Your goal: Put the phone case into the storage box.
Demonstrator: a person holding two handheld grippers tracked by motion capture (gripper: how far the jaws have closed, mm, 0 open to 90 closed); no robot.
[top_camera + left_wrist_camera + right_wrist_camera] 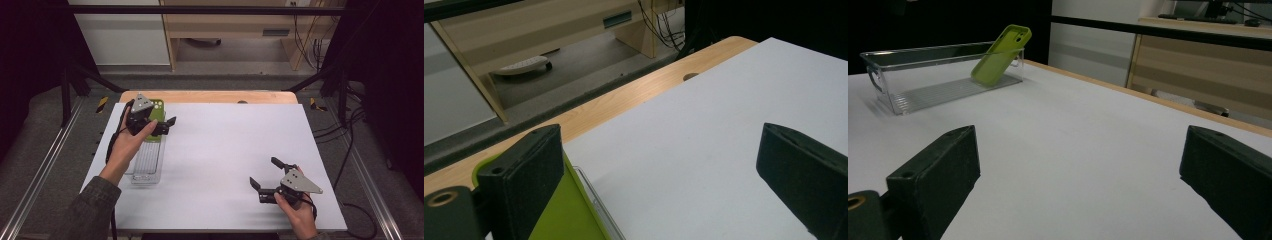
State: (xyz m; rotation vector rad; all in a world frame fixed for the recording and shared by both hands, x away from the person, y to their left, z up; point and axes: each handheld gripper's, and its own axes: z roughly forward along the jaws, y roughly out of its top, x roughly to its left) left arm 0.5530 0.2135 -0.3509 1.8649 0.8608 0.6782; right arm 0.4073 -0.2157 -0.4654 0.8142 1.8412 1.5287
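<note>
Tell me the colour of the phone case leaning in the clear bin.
Lime green phone case; the right gripper view shows it best.

The right gripper [1075, 175] has its two black jaws spread wide, with bare white table [1073, 135] between them and nothing held. Ahead and to its left, well apart from the jaws, stands a clear plastic bin [923, 75]. A green phone case [1000, 52] leans tilted inside the bin's far end (its top edge resting against the rim). Beyond the table's wooden edge stands a light wooden cabinet [1198, 65].
</note>
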